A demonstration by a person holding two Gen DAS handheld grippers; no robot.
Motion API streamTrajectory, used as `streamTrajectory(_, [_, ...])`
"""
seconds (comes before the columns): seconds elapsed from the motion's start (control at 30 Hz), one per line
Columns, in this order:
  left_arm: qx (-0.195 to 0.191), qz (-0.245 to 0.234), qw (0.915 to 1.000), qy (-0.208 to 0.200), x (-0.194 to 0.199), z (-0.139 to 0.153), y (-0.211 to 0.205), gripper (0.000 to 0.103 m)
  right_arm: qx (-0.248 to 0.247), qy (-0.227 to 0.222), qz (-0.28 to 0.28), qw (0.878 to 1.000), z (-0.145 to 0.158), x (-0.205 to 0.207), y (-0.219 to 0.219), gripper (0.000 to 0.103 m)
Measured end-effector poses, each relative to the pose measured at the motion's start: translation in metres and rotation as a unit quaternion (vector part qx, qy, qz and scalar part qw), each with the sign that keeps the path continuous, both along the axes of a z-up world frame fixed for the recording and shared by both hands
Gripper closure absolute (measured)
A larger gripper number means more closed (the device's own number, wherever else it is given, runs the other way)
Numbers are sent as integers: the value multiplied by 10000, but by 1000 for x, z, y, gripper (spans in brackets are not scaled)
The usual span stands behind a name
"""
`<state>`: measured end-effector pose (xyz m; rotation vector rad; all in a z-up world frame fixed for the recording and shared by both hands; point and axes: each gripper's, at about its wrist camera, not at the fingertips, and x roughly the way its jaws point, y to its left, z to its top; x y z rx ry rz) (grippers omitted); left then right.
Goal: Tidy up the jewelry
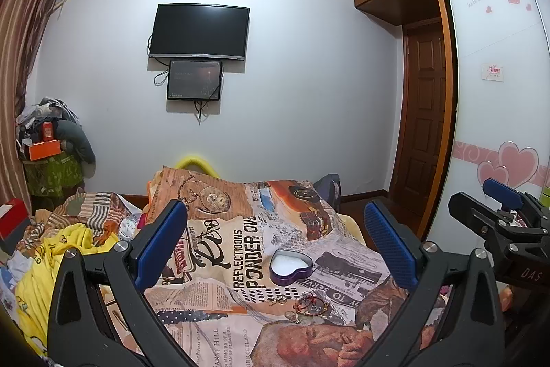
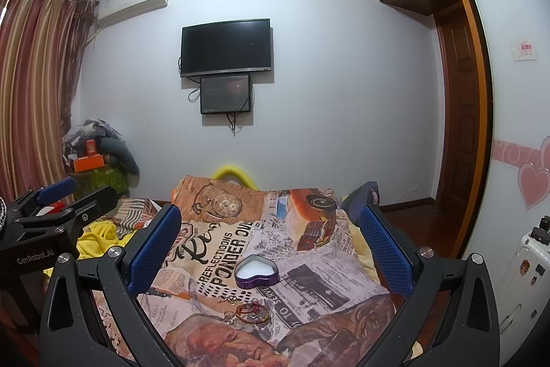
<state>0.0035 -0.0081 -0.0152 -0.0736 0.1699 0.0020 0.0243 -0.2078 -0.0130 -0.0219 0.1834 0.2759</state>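
A purple heart-shaped tin (image 1: 291, 266) with a white lining lies open on the printed bedspread; it also shows in the right wrist view (image 2: 256, 271). A small heap of jewelry (image 1: 307, 305), red cord bracelets and rings, lies just in front of the tin, and shows in the right wrist view (image 2: 248, 310). My left gripper (image 1: 276, 243) is open and empty, held above the bed behind the jewelry. My right gripper (image 2: 270, 238) is open and empty at the same height. Each gripper shows at the edge of the other's view.
The printed bedspread (image 1: 240, 325) covers the bed. Yellow clothing (image 1: 51, 263) lies at the left. A cluttered pile with an orange box (image 1: 43, 150) stands in the far left corner. A wardrobe (image 1: 498, 92) and door stand at the right; a white suitcase (image 2: 522, 281) beside it.
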Motion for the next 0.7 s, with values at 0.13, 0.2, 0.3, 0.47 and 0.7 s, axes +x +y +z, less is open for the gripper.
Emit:
streamTrajectory(0.13, [1,0,10000,7,1,1,0,0,-3,0,-1,10000,-1,-1,0,0])
streamTrajectory(0.2, [-9,1,10000,15,0,0,0,0,-3,7,0,10000,0,-1,0,0])
streamTrajectory(0.3, [-24,-12,10000,34,0,-1,1,0,-6,24,6,10000,-3,2,1,0])
streamTrajectory(0.47, [-15,-11,10000,36,0,-1,1,0,-14,38,6,10000,-7,2,3,0])
streamTrajectory(0.7, [-22,-16,10000,40,0,-1,2,0,-16,52,24,10000,-11,0,2,0])
